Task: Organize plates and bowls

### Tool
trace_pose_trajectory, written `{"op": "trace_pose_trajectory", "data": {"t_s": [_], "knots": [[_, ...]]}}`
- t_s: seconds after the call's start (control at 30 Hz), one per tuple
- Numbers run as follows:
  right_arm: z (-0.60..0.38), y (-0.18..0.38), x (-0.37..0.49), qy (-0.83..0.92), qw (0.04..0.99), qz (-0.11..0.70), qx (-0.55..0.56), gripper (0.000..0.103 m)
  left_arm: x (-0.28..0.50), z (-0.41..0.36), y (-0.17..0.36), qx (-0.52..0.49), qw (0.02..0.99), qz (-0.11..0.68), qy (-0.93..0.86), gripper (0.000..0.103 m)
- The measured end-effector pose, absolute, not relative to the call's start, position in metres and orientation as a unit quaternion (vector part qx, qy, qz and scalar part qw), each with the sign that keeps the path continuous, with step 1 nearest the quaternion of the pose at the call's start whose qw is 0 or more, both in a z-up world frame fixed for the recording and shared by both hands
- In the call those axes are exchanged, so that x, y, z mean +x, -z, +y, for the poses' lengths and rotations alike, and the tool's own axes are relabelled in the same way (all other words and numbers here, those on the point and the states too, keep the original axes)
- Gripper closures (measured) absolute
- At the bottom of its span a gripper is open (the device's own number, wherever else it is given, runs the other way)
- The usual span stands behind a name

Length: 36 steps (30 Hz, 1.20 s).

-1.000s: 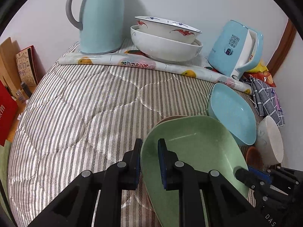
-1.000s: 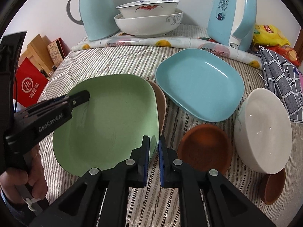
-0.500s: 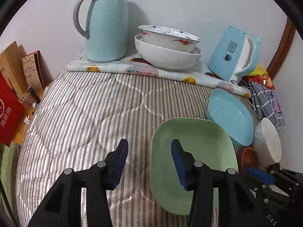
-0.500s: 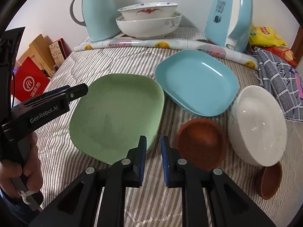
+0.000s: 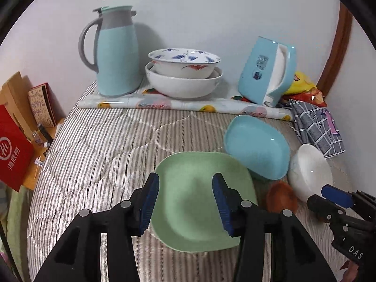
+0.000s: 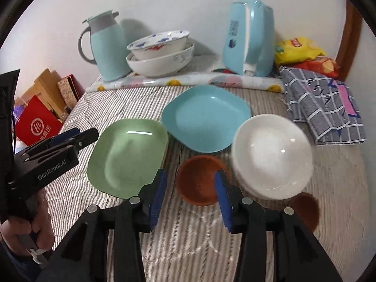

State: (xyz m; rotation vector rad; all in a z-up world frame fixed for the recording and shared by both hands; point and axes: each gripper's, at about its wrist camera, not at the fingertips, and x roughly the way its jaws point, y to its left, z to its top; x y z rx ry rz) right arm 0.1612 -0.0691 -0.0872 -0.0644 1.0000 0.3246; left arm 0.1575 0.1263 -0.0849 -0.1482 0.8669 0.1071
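Note:
A green square plate (image 5: 195,211) (image 6: 127,155) lies flat on the striped cloth. My left gripper (image 5: 185,178) hangs open above its near half, touching nothing. My right gripper (image 6: 190,172) hovers over a small brown bowl (image 6: 198,181) (image 5: 280,198); its jaws are opening and nothing is pressed between them. A blue square plate (image 6: 204,117) (image 5: 256,146) sits behind, a white bowl (image 6: 270,155) (image 5: 310,171) to the right, and a second small brown bowl (image 6: 305,209) in front of it. A hand holds the left gripper (image 6: 77,138) at the left of the right wrist view.
Along the back wall stand a teal thermos jug (image 5: 115,54), two stacked white bowls (image 5: 183,75) and a blue kettle (image 5: 265,70), on a rolled floral sheet (image 5: 183,104). A checked cloth (image 6: 324,108) and snack bags (image 6: 298,49) lie at right. A red bag (image 5: 14,155) and boxes stand off the left edge.
Both grippers let go of the green plate's rim, opened and drew up and back. The plate now lies flat on the cloth.

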Motion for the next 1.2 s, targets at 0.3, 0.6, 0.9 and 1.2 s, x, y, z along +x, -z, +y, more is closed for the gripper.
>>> {"op": "trace_pose_trajectory", "data": {"t_s": [0.3, 0.6, 0.9, 1.2], "knots": [[-0.102, 0.065, 0.166, -0.141, 0.887, 0.440, -0.023, 0.047, 0.163, 0.107, 0.069, -0.069, 0.909, 0.407, -0.061, 0.058], [-0.114, 0.057, 0.189, -0.139, 0.891, 0.432, -0.022, 0.047, 0.181, 0.096, 0.060, -0.059, 0.908, 0.409, -0.071, 0.058], [-0.113, 0.063, 0.223, -0.140, 0.889, 0.436, -0.012, 0.047, 0.205, 0.097, 0.070, -0.062, 0.901, 0.425, -0.068, 0.055], [-0.115, 0.083, 0.261, -0.132, 0.884, 0.448, -0.015, 0.048, 0.234, 0.095, 0.085, -0.061, 0.897, 0.433, -0.062, 0.055]]}}
